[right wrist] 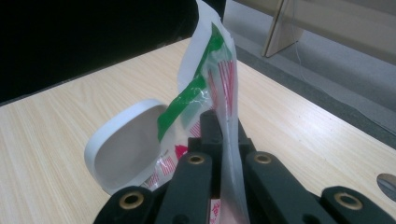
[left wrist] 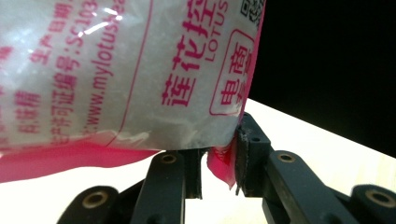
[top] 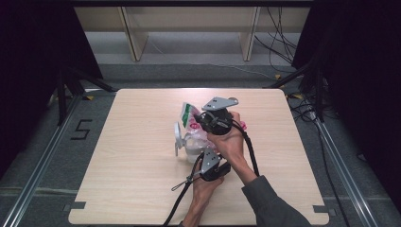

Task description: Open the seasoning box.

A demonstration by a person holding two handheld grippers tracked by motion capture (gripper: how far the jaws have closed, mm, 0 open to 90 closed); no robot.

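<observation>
Your left gripper (top: 204,163) sits near the middle of the table (top: 132,161), a little toward the near edge, with its cable trailing off that edge. In the left gripper view its jaws are pinching the pink bottom seam of the bag (left wrist: 116,70): the seam's corner is caught between the two pads, and the bulk of the bag, full of white grains and printed with pink lettering, rises above the jaws.

Your right gripper (top: 213,120) sits just beyond the left one, at the middle of the table, with its grey plate on top and your right hand (top: 231,142) wrapped around its body. In the right gripper view its jaws are pressed together on the thin clear film at the bag's top (right wrist: 212,84), which stands up between the pads and shows a green band and red stripes.

The bag (top: 191,120) is therefore held at both ends, at the centre of the table, well apart from every edge and corner. The pictures do not show whether its underside touches the table.

A white container (top: 194,144) stands beside the bag at the centre of the table. Its white lid (right wrist: 126,149) stands tilted up just beside the bag's printed face, on the side toward the table's left edge.
</observation>
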